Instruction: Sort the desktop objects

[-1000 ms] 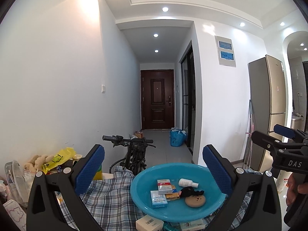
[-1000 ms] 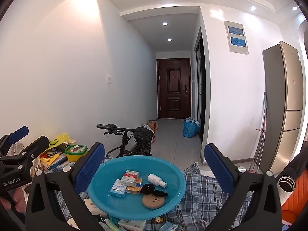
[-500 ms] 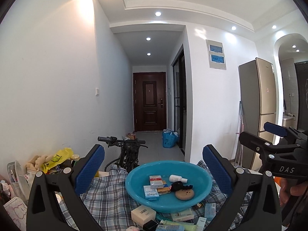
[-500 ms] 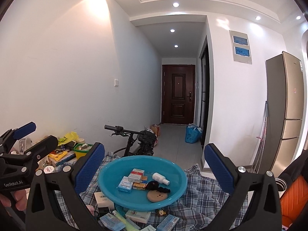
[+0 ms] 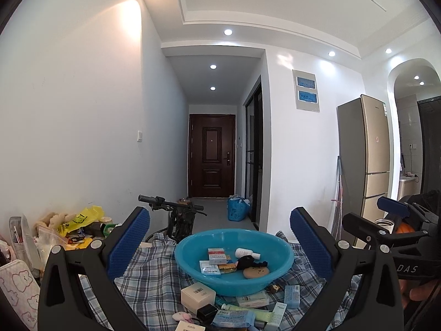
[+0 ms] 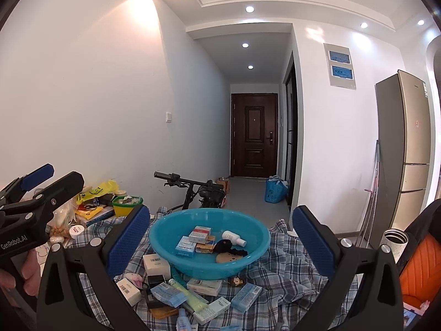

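I hold two grippers side by side above a table spread with a checked cloth. The landmark is a blue basin in the middle of that cloth. My left gripper and my right gripper both have their jaws spread wide, with nothing between the blue pads. Both are raised and level, pointing over the basin toward a hallway.

The basin already holds small boxes, a white bottle and a dark soft toy. The unsorted things lie in a heap on the cloth at the basin's near side, below and in front of both sets of jaws. A cream box sits against the basin's near-left rim. A pale green tube lies just nearer me, its long axis slanting from the basin toward my right. In my judgement, the heap sits slightly closer to my right gripper, which must tilt down to reach it.
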The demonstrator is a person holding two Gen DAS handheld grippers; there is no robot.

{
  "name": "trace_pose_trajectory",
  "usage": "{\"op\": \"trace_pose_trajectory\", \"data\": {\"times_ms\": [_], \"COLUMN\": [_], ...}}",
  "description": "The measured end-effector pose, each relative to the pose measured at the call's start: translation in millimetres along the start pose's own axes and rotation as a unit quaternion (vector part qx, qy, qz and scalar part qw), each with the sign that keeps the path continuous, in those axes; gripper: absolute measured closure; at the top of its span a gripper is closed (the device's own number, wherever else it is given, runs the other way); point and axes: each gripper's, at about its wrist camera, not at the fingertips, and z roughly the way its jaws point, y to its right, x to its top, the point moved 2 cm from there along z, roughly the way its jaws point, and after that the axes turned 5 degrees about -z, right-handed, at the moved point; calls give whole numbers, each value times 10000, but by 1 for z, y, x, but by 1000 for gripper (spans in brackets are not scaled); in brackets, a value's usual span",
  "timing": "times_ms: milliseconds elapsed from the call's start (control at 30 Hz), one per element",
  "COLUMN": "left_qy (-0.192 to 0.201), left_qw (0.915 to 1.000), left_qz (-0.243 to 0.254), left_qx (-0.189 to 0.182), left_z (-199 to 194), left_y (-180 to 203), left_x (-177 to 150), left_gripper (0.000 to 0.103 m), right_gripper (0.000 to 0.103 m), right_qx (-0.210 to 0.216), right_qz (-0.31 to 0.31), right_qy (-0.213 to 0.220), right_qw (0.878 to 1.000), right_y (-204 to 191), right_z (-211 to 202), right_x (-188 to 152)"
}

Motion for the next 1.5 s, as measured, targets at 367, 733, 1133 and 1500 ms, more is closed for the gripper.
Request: {"op": "trace_pose_trajectory", "data": {"times_ms": [367, 733, 1133, 1500], "left_qy": [-634, -938, -555, -442], "left_qw": [9976, 9940, 9984, 9987], "left_qz": [-194, -428, -103, 172], "left_qx": [-176, -365, 69, 196], "left_z": [8, 26, 27, 27], "left_y": [-10, -16, -20, -14], "left_x": [-65, -126, -157, -170], "left_gripper": [0, 0, 0, 0], "right_gripper": [0, 0, 0, 0], "right_qx": [-518, -425, -710, -682], "right_qz": [-7, 233, 430, 288], "right_qy": [151, -99, -347, -406], "right_qw": [9985, 9988, 9959, 9964], "right_y": [-4, 6, 16, 4], "right_z": [-10, 5, 18, 23], "right_x": [-47, -89, -127, -148]}}
